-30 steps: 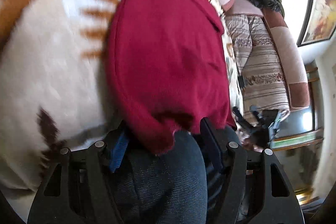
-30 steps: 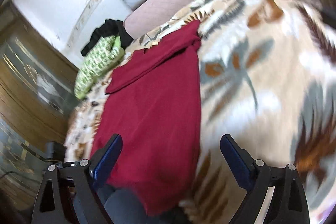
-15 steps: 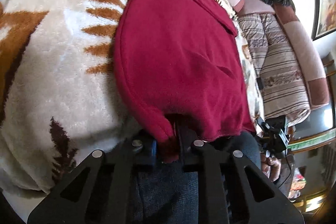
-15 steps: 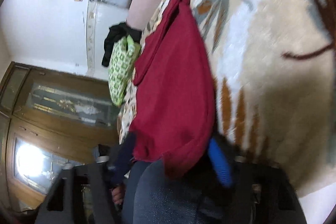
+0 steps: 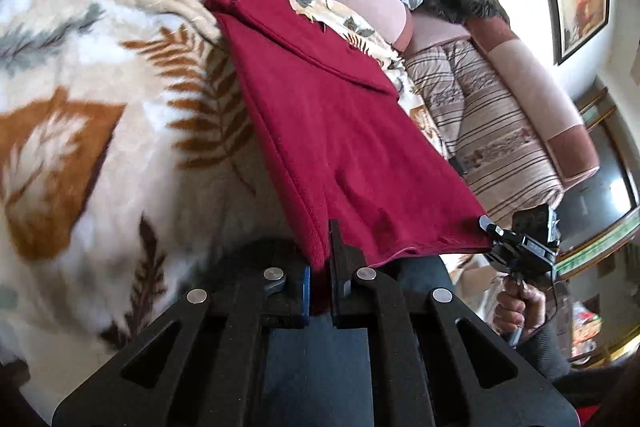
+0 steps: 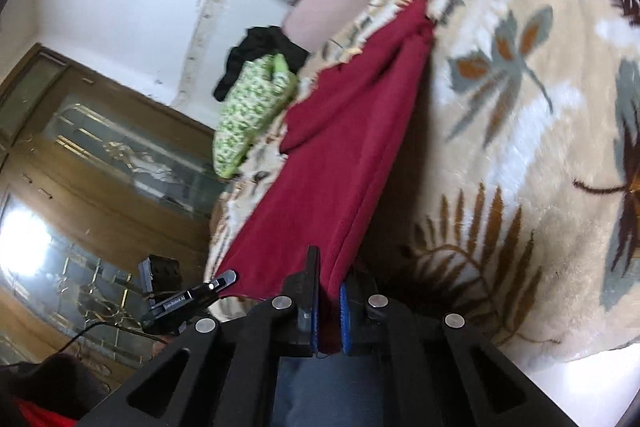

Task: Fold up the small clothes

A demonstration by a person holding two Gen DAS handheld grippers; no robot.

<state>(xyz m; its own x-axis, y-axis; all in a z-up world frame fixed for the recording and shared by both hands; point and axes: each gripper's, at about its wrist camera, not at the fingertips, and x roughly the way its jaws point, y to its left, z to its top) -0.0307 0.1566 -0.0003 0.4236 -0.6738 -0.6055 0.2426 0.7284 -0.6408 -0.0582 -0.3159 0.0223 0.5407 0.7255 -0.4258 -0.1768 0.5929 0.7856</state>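
A dark red garment [image 5: 336,131] lies stretched over a leaf-patterned blanket [image 5: 92,99]. My left gripper [image 5: 319,269] is shut on the garment's near hem at one corner. My right gripper [image 6: 329,301] is shut on the other near corner of the red garment [image 6: 340,167]. The near hem is lifted off the blanket [image 6: 520,155] and pulled taut between both grippers. The right gripper also shows in the left wrist view [image 5: 490,227], and the left gripper in the right wrist view [image 6: 224,279]. The garment's far end has a folded band resting on the blanket.
A green patterned cloth [image 6: 252,107] and a dark garment [image 6: 260,51] lie at the blanket's far edge. A striped sofa cushion [image 5: 492,131] lies beyond the blanket. A wooden glass-fronted cabinet [image 6: 80,167] stands at the side. My jeans-clad leg [image 5: 320,367] is under the grippers.
Both grippers went from open around the hem to shut on it. They then lifted the near hem and pulled the garment taut.
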